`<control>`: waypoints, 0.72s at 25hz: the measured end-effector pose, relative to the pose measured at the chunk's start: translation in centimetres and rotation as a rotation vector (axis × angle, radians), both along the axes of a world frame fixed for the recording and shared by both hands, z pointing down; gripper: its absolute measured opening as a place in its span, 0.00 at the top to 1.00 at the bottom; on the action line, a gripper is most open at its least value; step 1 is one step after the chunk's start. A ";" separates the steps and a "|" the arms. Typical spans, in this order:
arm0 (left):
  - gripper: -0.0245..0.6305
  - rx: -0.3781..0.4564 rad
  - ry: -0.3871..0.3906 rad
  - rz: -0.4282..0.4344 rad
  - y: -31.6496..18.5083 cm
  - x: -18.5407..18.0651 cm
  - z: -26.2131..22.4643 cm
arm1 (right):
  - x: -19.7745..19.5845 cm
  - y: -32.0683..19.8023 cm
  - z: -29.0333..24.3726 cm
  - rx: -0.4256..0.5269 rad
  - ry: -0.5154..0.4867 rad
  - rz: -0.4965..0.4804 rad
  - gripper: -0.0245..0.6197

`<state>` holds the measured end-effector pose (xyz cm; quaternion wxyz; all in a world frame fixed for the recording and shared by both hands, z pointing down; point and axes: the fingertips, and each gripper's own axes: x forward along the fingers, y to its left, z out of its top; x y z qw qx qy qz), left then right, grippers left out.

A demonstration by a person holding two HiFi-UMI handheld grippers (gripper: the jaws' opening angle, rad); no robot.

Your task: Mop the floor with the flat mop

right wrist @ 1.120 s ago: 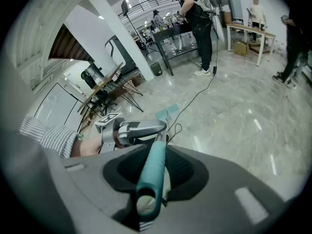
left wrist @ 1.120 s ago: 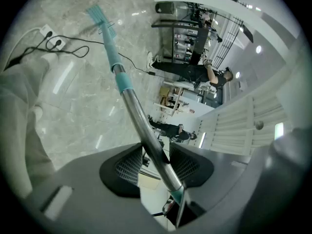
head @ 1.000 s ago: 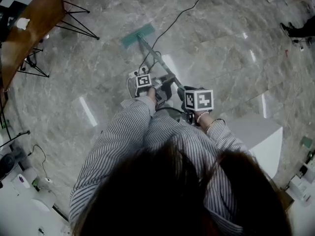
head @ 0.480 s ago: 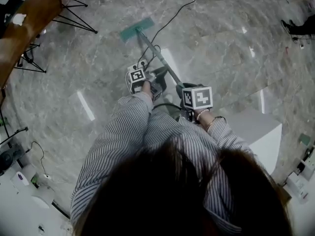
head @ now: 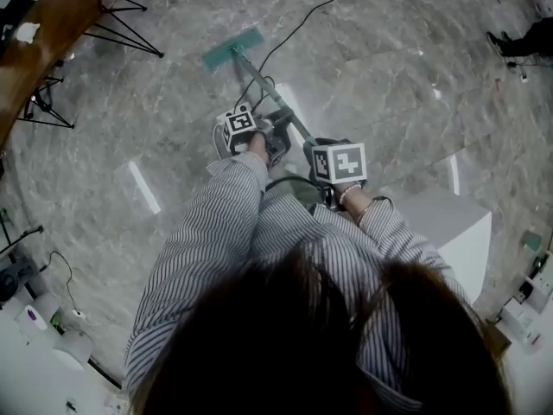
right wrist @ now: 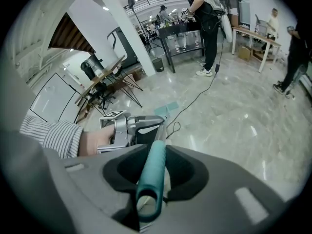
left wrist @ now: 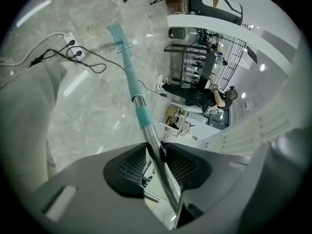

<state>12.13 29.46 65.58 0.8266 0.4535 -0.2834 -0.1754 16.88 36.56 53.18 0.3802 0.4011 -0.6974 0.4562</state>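
Observation:
The flat mop's teal head [head: 232, 47] lies on the marble floor ahead, and its pole [head: 276, 102] slants back to both grippers. My left gripper [head: 259, 141] is the lower one on the pole. In the left gripper view its jaws [left wrist: 155, 147] have just been opening, with the silver pole [left wrist: 138, 101] between them and both pads still against it. My right gripper [head: 333, 171] is shut on the teal grip [right wrist: 152, 177] at the pole's top end. In the right gripper view the grip runs between the jaws [right wrist: 157, 150] toward the left gripper [right wrist: 131, 128].
A white box [head: 449, 232] stands close at the right. A black cable [head: 302, 24] crosses the floor beside the mop head, and a power strip [left wrist: 73, 50] lies near it. A wooden table on black legs [head: 43, 33] is at the upper left. People [right wrist: 202, 13] stand farther off.
The left gripper has shifted a little along the pole toward the mop head, and its cube has tilted. The mop head sits slightly farther up and left. The right gripper has barely moved.

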 end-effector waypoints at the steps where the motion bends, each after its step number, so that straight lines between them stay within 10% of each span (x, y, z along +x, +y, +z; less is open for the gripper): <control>1: 0.76 0.000 -0.011 0.004 -0.1 0.1 -0.1 | 0.1 -0.1 0.1 0.000 0.003 -0.001 0.79; 18: 0.76 -0.005 -0.037 0.046 -20.6 -9.3 1.6 | -9.3 -20.2 2.0 0.002 0.003 0.038 0.79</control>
